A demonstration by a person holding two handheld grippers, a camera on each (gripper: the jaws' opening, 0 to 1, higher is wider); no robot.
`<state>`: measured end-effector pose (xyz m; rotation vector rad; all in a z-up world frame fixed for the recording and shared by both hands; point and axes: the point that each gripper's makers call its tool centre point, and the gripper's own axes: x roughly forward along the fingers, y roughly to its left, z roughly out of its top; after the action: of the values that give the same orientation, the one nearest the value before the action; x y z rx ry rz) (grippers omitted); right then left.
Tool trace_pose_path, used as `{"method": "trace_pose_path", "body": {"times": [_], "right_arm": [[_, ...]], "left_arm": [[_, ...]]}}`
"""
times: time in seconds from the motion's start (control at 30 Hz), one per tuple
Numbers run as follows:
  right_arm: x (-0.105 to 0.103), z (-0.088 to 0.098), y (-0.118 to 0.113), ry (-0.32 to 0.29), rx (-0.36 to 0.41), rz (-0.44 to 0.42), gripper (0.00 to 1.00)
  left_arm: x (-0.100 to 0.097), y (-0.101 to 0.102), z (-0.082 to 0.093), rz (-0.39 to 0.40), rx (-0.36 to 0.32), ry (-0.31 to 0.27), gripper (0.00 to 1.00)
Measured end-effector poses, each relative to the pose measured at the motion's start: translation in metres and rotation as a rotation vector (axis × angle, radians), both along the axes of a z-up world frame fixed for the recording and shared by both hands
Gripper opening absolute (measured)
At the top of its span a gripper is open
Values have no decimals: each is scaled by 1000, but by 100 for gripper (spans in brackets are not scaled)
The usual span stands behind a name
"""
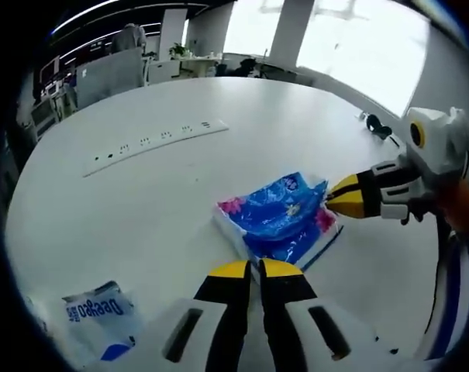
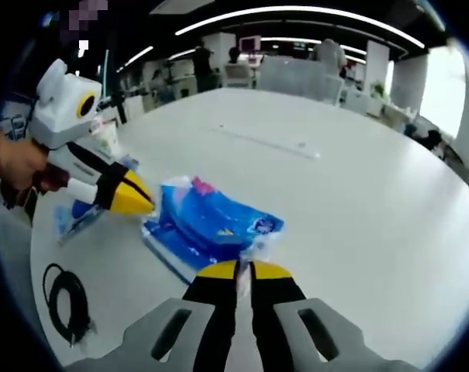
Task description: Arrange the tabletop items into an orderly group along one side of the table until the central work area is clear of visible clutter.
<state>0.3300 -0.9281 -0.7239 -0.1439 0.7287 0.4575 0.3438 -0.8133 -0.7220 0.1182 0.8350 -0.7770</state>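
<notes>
in the left gripper view, a small white and blue packet (image 1: pixel 98 314) lies at lower left on the white bench (image 1: pixel 141 209), a power strip (image 1: pixel 153 143) at upper left. the blue tissue pack (image 1: pixel 281 217) sits mid-frame just beyond the left tongs (image 1: pixel 253 269), which are together, gripping nothing. at right, the right tongs (image 1: pixel 329 195) are clamped on the pack's wrapper edge. in the right gripper view a black cable (image 2: pixel 67 302) lies lower left.

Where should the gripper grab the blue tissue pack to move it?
Probably by the loose crinkled wrapper at the end of the blue tissue pack. The pack lies flat and looks too broad to pinch whole; the right gripper is already closed on that flap from its side.
</notes>
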Motion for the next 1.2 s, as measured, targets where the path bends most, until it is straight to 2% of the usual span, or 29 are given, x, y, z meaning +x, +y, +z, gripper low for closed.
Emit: {"method": "trace_pose_path", "body": {"times": [0.47, 0.57, 0.67, 0.97, 1.2], "right_arm": [[0, 0, 5, 4, 8, 8, 3], [1, 1, 4, -3, 9, 11, 4], [0, 3, 2, -9, 12, 6, 6], [-2, 10, 3, -33, 47, -12, 18], [-1, 17, 6, -49, 72, -15, 25]], "left_arm": [[1, 9, 0, 14, 24, -12, 6], [2, 10, -1, 15, 34, -16, 9], [2, 13, -2, 21, 44, -26, 17], [4, 19, 2, 33, 51, -39, 22], [6, 23, 11, 40, 53, -63, 31]]}}
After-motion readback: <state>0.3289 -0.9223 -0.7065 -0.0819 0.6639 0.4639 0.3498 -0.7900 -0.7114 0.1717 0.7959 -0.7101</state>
